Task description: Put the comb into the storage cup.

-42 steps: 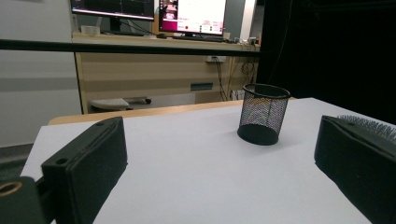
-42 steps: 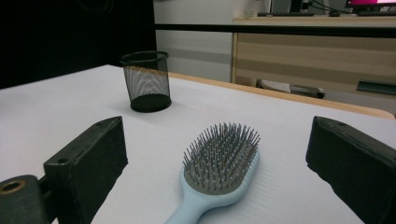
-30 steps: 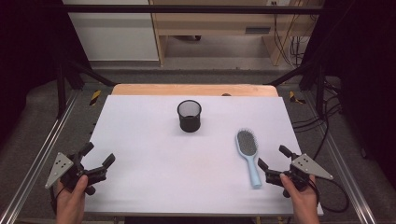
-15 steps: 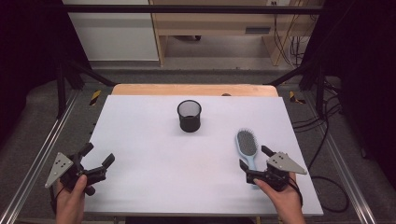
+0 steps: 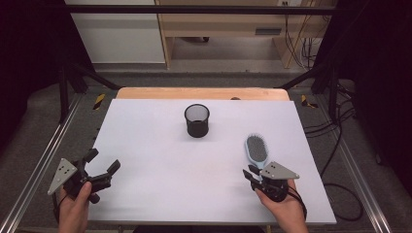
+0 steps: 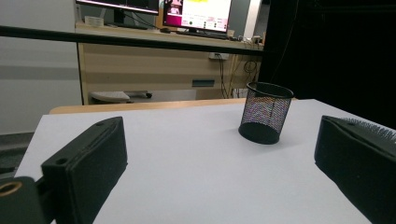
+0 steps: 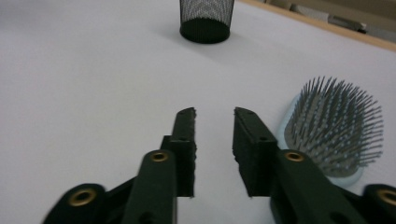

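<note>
A light-blue hairbrush [image 5: 256, 148] lies bristles up on the right of the white table [image 5: 160, 145]. A black mesh cup [image 5: 197, 120] stands upright at the table's middle back. My right gripper [image 5: 250, 171] sits over the brush's handle end. Its jaws have just been closing to a narrow gap. In the right gripper view the right gripper [image 7: 215, 112] has bare table between its pads, with the brush head [image 7: 334, 126] just outside the right jaw and the cup [image 7: 206, 18] ahead. My left gripper [image 5: 104, 160] stands wide open at the front left, holding nothing; the cup [image 6: 264, 119] stands ahead of it.
A wooden strip [image 5: 204, 93] runs along the table's far edge. Metal rails [image 5: 43, 165] flank both sides, and cables [image 5: 340, 145] lie on the floor at the right. A desk with monitors [image 6: 196, 14] stands beyond the table.
My right gripper has slid left onto the brush's handle end and its jaws have narrowed from wide open to a small gap. The left gripper, brush and cup have stayed put.
</note>
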Demonstrator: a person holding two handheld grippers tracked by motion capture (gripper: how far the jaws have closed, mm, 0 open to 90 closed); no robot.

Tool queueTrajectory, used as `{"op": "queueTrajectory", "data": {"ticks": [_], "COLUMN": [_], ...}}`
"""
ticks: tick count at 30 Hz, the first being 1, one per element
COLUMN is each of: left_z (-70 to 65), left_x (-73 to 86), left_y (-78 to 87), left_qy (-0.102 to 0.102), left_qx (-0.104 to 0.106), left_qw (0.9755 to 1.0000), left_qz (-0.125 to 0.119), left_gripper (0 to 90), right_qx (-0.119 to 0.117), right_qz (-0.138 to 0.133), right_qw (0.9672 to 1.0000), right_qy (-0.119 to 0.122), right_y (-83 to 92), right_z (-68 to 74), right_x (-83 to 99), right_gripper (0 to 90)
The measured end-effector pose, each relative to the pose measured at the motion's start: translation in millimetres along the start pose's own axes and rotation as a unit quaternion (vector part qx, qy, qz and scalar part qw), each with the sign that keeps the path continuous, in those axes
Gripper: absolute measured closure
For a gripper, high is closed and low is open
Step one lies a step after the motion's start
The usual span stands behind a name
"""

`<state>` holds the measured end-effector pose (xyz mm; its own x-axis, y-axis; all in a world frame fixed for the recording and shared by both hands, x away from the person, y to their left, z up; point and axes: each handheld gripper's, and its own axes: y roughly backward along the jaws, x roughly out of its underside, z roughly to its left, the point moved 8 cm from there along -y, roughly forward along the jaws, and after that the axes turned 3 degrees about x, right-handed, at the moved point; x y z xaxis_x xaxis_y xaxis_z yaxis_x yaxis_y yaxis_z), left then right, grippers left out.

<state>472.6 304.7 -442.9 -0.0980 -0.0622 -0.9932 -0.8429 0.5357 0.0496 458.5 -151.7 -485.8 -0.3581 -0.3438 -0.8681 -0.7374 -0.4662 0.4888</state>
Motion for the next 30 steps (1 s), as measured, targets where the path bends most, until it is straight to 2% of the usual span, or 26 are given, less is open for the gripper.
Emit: {"op": "queueTrajectory", "data": {"ticks": [1,2,3,4,7,8,9,10,11,12,13,15,17,18,23,24,25,26,27,28,30], "left_z": [0.1,0.4,0.4,1.0,2.0,2.5,2.8,2.6,2.6,2.3,2.1,1.6,1.6,1.9,2.6,2.9,3.3,3.7,4.2,4.6,5.5], "left_x": [0.2,-0.3,-0.3,-0.4,0.2,0.3,0.0,-0.9,-0.9,-1.2,-1.1,-0.7,-0.7,-0.4,-0.2,-0.2,0.0,0.3,0.6,0.7,0.5], "left_y": [0.2,0.7,0.7,0.5,-0.6,-1.0,-0.8,-0.1,-0.1,0.4,0.5,0.1,-0.4,-1.1,0.6,1.1,1.3,1.4,1.6,1.8,2.5], "left_qy": [-0.001,0.000,0.000,0.000,0.000,0.001,0.001,0.003,0.003,0.003,0.003,0.002,0.003,0.003,0.005,0.006,0.007,0.008,0.008,0.010,0.012], "left_qx": [0.000,-0.002,-0.002,-0.002,-0.003,-0.004,-0.004,-0.004,-0.004,-0.004,-0.004,-0.003,-0.003,-0.003,-0.004,-0.005,-0.005,-0.006,-0.006,-0.007,-0.006], "left_qw": [1.0000,1.0000,1.0000,1.0000,1.0000,1.0000,1.0000,1.0000,1.0000,1.0000,1.0000,1.0000,1.0000,1.0000,1.0000,1.0000,1.0000,1.0000,0.9999,0.9999,0.9999], "left_qz": [0.001,0.000,0.000,0.000,0.002,0.002,0.002,-0.001,-0.001,-0.001,-0.001,0.001,0.001,0.001,0.001,0.001,0.000,0.000,0.001,0.000,-0.001], "left_gripper": [2.6,2.6,2.6,2.6,2.6,2.6,2.6,2.6,2.6,2.6,2.6,2.6,2.6,2.6,2.7,2.6,2.6,2.6,2.6,2.7,2.7], "right_qx": [-0.002,-0.002,-0.002,-0.003,-0.004,-0.003,-0.003,-0.005,-0.005,-0.002,-0.002,0.003,0.005,0.015,0.033,0.050,0.050,0.060,0.060,0.071,0.083], "right_qz": [0.011,0.032,0.032,0.051,0.065,0.080,0.080,0.094,0.094,0.111,0.111,0.129,0.134,0.150,0.168,0.177,0.177,0.185,0.185,0.189,0.189], "right_qw": [0.9999,0.9995,0.9995,0.9987,0.9977,0.9964,0.9964,0.9951,0.9951,0.9934,0.9934,0.9911,0.9904,0.9881,0.9848,0.9826,0.9826,0.9805,0.9805,0.9788,0.9780], "right_qy": [0.001,-0.003,-0.003,-0.009,-0.017,-0.025,-0.025,-0.030,-0.030,-0.031,-0.031,-0.034,-0.035,-0.032,-0.032,-0.024,-0.024,-0.025,-0.025,-0.031,-0.032], "right_y": [-1.0,-2.9,-2.9,-4.1,-4.1,-3.7,-3.7,-5.0,-5.0,-6.2,-6.2,-6.0,-5.9,-5.7,-2.8,-0.7,-0.7,1.4,1.4,4.7,7.9], "right_z": [0.3,-1.2,-1.2,-3.0,-3.6,-5.0,-5.0,-5.9,-5.9,-6.5,-6.5,-7.6,-8.0,-10.2,-17.5,-22.7,-22.7,-28.0,-28.0,-34.9,-42.8], "right_x": [3.3,10.1,10.1,16.0,20.3,24.4,24.4,28.7,28.7,33.6,33.6,38.1,39.3,43.2,47.3,49.4,49.4,52.7,52.7,54.8,56.0], "right_gripper": [79.1,84.9,84.9,88.1,89.3,89.8,89.8,89.9,89.9,90.0,90.0,90.0,90.0,90.0,90.0,90.0,90.0,90.0,90.0,90.0,90.0]}}
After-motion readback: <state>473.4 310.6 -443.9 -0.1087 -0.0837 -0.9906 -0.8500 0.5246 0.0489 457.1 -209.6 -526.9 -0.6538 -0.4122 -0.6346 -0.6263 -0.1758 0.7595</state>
